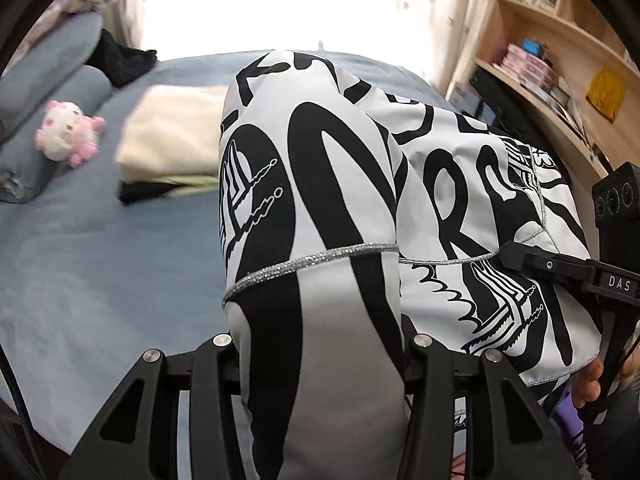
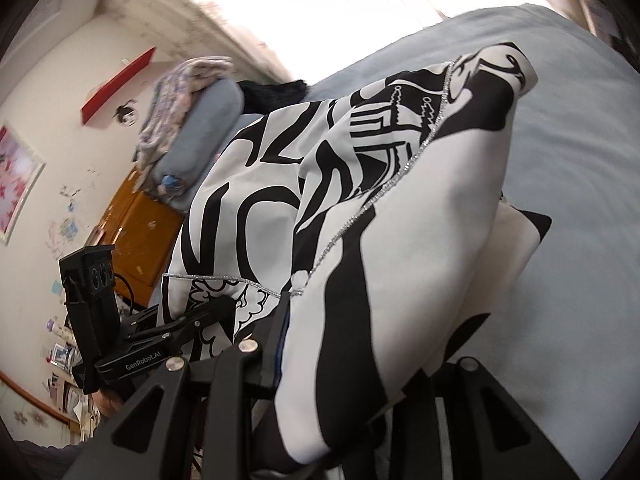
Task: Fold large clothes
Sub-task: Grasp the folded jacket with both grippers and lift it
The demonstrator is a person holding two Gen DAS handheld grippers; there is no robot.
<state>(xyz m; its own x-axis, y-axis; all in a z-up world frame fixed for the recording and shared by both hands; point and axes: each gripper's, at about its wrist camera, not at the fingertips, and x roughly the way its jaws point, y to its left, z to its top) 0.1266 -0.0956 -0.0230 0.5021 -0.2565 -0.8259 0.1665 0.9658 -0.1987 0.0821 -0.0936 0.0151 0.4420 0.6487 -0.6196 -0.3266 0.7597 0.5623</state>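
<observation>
A large white garment with bold black lettering and silver trim (image 1: 340,184) hangs bunched over the blue bed. My left gripper (image 1: 320,344) is shut on a fold of it; the cloth drapes over the fingers and hides the tips. My right gripper (image 2: 360,360) is shut on another fold of the same garment (image 2: 400,220), its tips hidden by cloth too. The right gripper shows at the right edge of the left wrist view (image 1: 560,268), pinching the silver-trimmed hem. The left gripper shows at the left in the right wrist view (image 2: 188,324), also on the hem.
A stack of folded clothes, cream on top (image 1: 172,136), lies on the blue bed (image 1: 80,240). A pink and white plush toy (image 1: 68,136) sits by grey pillows (image 1: 52,72). Wooden shelves (image 1: 560,40) stand on the right. An orange cabinet (image 2: 140,232) stands beside the bed.
</observation>
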